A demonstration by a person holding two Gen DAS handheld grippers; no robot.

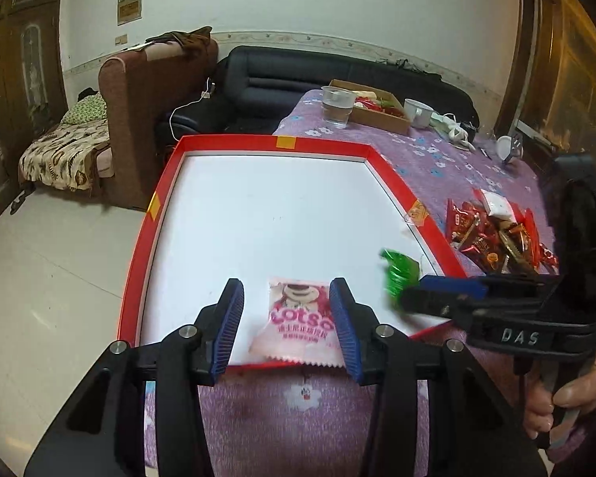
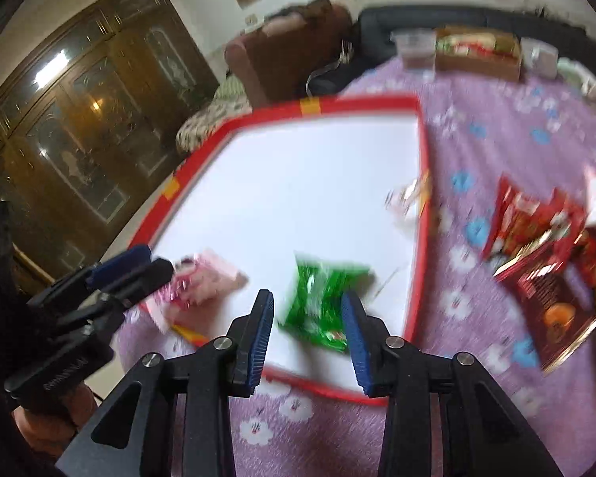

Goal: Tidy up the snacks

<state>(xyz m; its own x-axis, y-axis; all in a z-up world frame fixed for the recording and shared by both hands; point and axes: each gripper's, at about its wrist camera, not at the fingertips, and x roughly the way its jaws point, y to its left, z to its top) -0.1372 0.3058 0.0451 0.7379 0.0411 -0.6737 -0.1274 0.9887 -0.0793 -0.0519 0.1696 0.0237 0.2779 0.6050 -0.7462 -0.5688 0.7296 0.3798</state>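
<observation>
Snack packets: pink packet (image 1: 298, 318) between left gripper (image 1: 287, 328) pads, jaws spread, apparently released at red tray (image 1: 234, 144) near edge. Green packet (image 2: 324, 302) likewise inside spread right gripper (image 2: 308, 340). Light, crinkly, slippery film; best pinched at crimped seam.

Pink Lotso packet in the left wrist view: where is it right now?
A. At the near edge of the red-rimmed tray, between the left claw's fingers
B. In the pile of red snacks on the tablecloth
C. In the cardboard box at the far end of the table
A. The pink Lotso packet lies on the near edge of the red-rimmed tray, between the fingers of the left claw.
</observation>
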